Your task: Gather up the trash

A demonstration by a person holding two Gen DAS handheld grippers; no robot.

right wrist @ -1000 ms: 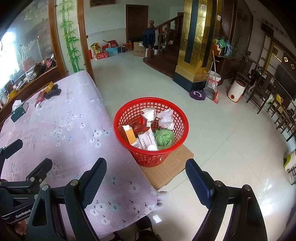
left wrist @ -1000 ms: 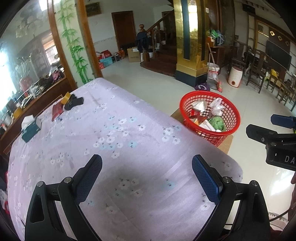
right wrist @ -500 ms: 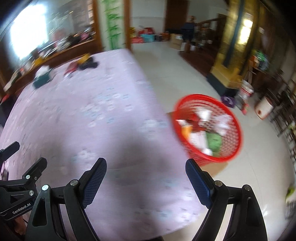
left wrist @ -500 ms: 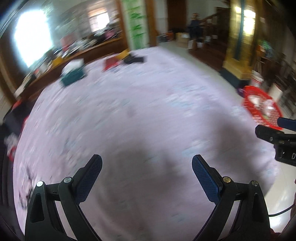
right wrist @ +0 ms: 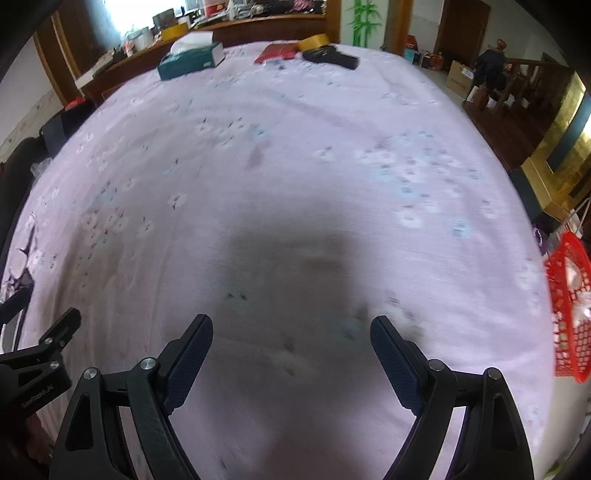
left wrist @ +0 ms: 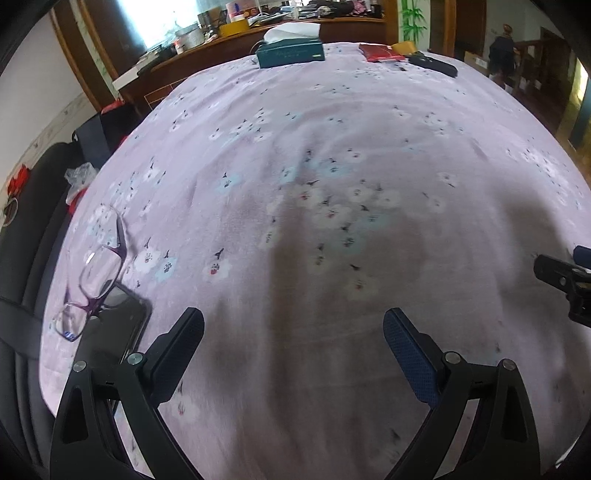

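Note:
A red mesh basket (right wrist: 567, 306) holding trash shows only at the right edge of the right wrist view, beyond the table's side. Both grippers hang over the lilac flowered tablecloth (left wrist: 332, 177), pointing steeply down. My left gripper (left wrist: 293, 326) is open with bare cloth between its fingers. My right gripper (right wrist: 291, 334) is open too, nothing between its pads. At the table's far end lie a red packet (right wrist: 277, 52), a yellow item (right wrist: 313, 41) and a black object (right wrist: 330, 57).
A teal tissue box (left wrist: 290, 53) stands at the far edge. Purple glasses (left wrist: 98, 273) rest partly on a black phone (left wrist: 114, 328) at the table's near left. A black chair (left wrist: 22, 229) sits left. A person (right wrist: 489, 70) stands by the stairs, a wooden counter (right wrist: 229, 26) behind.
Both grippers swung left, away from the red basket, and sank toward the tablecloth. The basket has slid to the right view's edge; glasses and phone have come into the left view.

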